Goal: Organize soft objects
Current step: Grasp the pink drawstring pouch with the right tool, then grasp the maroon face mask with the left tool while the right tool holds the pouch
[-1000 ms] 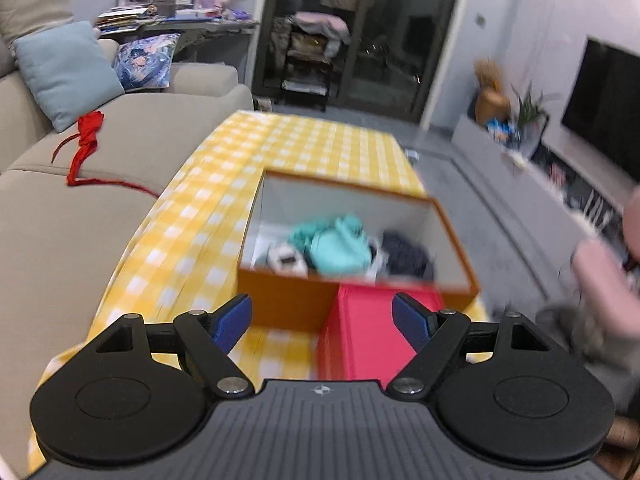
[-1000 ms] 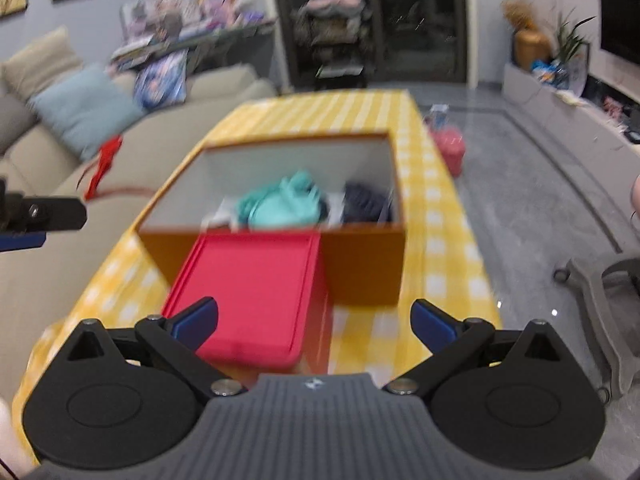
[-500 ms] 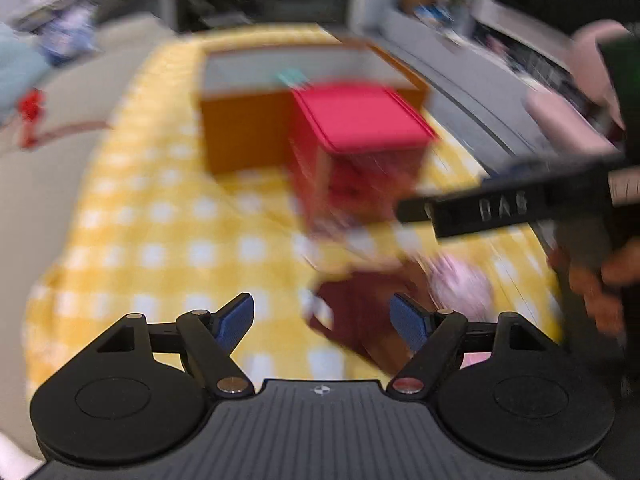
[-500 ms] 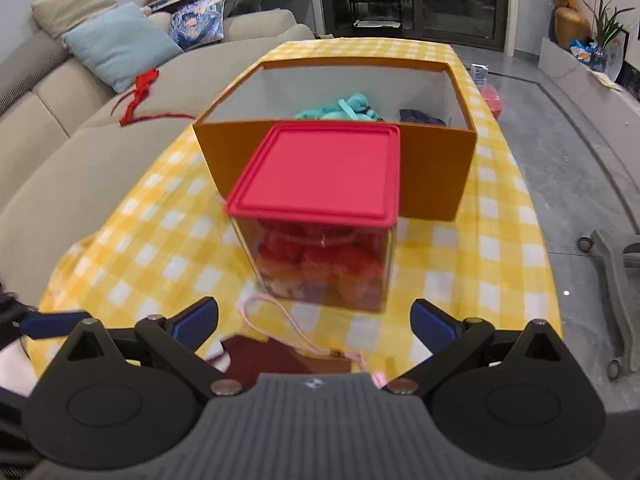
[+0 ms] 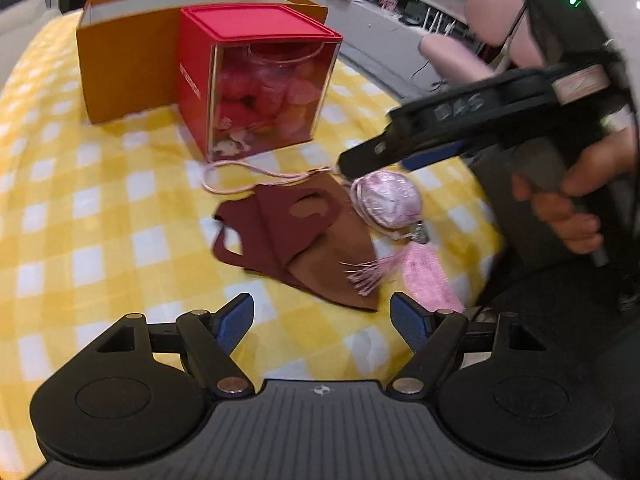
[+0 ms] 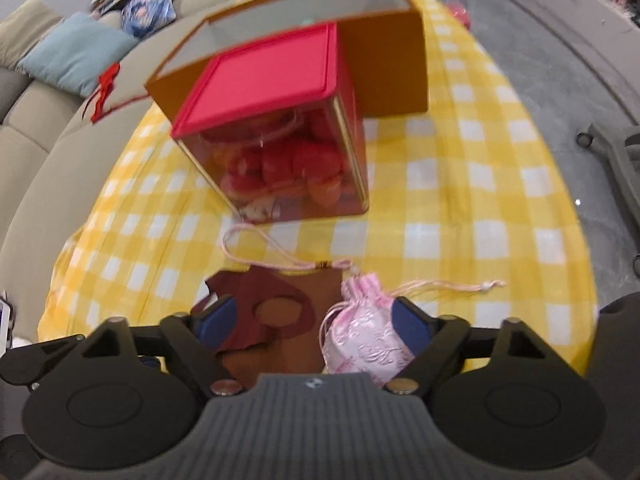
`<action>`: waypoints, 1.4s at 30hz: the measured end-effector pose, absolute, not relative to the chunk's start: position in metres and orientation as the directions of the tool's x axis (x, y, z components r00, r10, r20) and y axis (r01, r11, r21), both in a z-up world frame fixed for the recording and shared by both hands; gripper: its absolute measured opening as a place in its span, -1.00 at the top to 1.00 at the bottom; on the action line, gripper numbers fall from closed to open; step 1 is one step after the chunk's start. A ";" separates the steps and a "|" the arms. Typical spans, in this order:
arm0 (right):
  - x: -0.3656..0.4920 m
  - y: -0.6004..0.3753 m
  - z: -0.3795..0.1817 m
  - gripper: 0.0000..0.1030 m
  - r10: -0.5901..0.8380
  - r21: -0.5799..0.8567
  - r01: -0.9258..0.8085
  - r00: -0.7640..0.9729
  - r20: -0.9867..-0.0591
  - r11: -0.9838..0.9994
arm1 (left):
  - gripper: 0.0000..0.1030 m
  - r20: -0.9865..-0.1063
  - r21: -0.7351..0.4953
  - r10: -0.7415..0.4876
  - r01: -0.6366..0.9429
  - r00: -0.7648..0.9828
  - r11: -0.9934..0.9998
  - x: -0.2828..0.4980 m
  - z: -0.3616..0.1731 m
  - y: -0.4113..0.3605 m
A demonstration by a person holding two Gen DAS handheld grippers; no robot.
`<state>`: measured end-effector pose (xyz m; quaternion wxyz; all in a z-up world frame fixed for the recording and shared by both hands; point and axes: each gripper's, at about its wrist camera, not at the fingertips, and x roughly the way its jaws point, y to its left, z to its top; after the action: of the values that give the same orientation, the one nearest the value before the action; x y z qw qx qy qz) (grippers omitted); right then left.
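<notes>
1. The left hand-held gripper stands wide, empty, above the near tip of the maroon cloth on the checked counter
2. The right hand-held gripper is closing around the pink pouch and cloth, pads apart from them
3. Both lie near the red box; the orange box stands behind it

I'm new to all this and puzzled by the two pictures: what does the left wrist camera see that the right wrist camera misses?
Only the left wrist view shows the person's hand holding the right gripper, and the pouch's pink tassel. Only the right wrist view shows the sofa, its blue cushion and the pouch's loose drawstring. Both show the maroon face mask, pink pouch, red-lidded box and orange box.
</notes>
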<state>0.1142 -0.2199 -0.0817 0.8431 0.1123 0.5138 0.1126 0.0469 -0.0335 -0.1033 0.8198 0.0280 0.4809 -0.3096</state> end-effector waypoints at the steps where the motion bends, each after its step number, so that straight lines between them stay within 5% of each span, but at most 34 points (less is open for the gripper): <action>1: 0.116 -0.219 -0.087 -0.52 0.303 0.302 -0.074 0.435 -0.848 0.950 | -0.77 -0.811 -0.266 -0.481 0.524 0.333 0.810 0.049 -0.105 -0.034; 9: 0.126 -0.218 -0.110 -0.42 0.104 0.097 -0.039 0.408 -0.907 0.995 | -0.77 -0.818 -0.299 -0.485 0.492 0.309 0.818 0.056 -0.108 -0.034; 13: 0.126 -0.225 -0.112 -0.39 0.132 0.136 -0.017 0.396 -0.909 0.991 | -0.77 -0.818 -0.306 -0.487 0.487 0.306 0.818 0.057 -0.110 -0.033; 17: 0.127 -0.224 -0.115 -0.03 0.128 0.127 -0.028 0.396 -0.909 0.991 | -0.77 -0.820 -0.307 -0.485 0.482 0.304 0.821 0.058 -0.110 -0.037; 28: 0.124 -0.242 -0.092 0.02 0.175 0.205 0.019 0.451 -0.875 0.979 | -0.77 -0.804 -0.292 -0.480 0.470 0.351 0.833 0.064 -0.100 -0.042; 42: 0.103 -0.304 -0.013 0.02 0.239 0.434 0.036 0.793 -0.560 0.900 | -0.77 -0.806 -0.339 -0.449 0.323 0.384 0.884 0.085 -0.114 -0.042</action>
<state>0.1033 -0.3041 -0.0133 0.9218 0.2166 0.3167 0.0551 0.0846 -0.0415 -0.1139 0.8296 -0.0628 0.5037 -0.2328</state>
